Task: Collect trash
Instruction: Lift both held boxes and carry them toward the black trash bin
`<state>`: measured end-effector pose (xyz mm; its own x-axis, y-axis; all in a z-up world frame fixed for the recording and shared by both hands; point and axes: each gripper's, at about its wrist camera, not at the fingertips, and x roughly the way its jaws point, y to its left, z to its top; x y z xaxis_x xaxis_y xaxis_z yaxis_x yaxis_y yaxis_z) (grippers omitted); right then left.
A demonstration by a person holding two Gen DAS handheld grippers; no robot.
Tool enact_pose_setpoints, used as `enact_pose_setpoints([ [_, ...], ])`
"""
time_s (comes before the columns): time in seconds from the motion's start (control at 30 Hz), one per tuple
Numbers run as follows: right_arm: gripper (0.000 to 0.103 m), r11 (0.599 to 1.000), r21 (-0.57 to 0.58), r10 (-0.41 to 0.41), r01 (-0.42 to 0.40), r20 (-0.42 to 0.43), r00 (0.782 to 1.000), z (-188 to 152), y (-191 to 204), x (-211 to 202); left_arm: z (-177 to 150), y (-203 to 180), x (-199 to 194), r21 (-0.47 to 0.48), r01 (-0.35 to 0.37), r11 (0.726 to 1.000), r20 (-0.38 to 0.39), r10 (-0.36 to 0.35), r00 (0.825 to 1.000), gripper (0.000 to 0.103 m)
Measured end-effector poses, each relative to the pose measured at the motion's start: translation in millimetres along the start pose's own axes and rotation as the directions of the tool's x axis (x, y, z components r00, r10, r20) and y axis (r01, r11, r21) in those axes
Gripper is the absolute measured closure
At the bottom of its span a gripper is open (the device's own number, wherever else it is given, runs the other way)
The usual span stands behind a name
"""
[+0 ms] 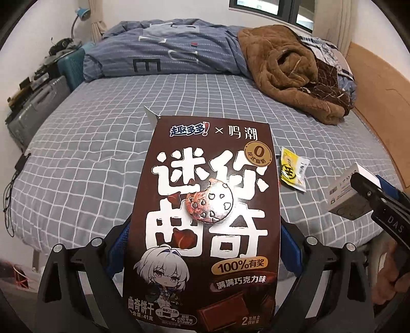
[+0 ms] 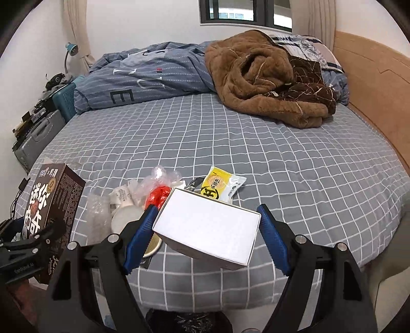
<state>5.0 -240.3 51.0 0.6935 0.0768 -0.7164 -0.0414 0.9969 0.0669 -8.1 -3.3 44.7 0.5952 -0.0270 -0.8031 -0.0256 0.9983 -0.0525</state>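
Soft, even, dim daylight from the dark-framed glass window (image 2: 246, 12); fisheye bending and black vignette away from it.

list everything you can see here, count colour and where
cookie box: 1, brown, in the left hand-held gripper
white box: 1, white, in the right hand-held gripper
snack packet: 1, yellow and white, on the bed
plastic wrappers: a pile, clear, white and red, on the bed near its front edge
bed sheet: 1, grey with white grid
duvet: 1, blue-grey, far side
blanket: 1, brown, far right
lamp: 1, teal, far left
left hand-held gripper: 1, black and blue
right hand-held gripper: 1, black and blue
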Motion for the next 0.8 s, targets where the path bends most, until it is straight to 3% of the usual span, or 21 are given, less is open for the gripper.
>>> enact_pose_setpoints([
  [0.8, 0.028, 1.0, -0.001, 0.005, -0.005, 0.025, 1.0, -45.3, -1.5, -87.9, -54.2, -8.8, -68.1, 0.02, 0.008, 1.0, 0.017, -0.008, 1.0, 0.012],
])
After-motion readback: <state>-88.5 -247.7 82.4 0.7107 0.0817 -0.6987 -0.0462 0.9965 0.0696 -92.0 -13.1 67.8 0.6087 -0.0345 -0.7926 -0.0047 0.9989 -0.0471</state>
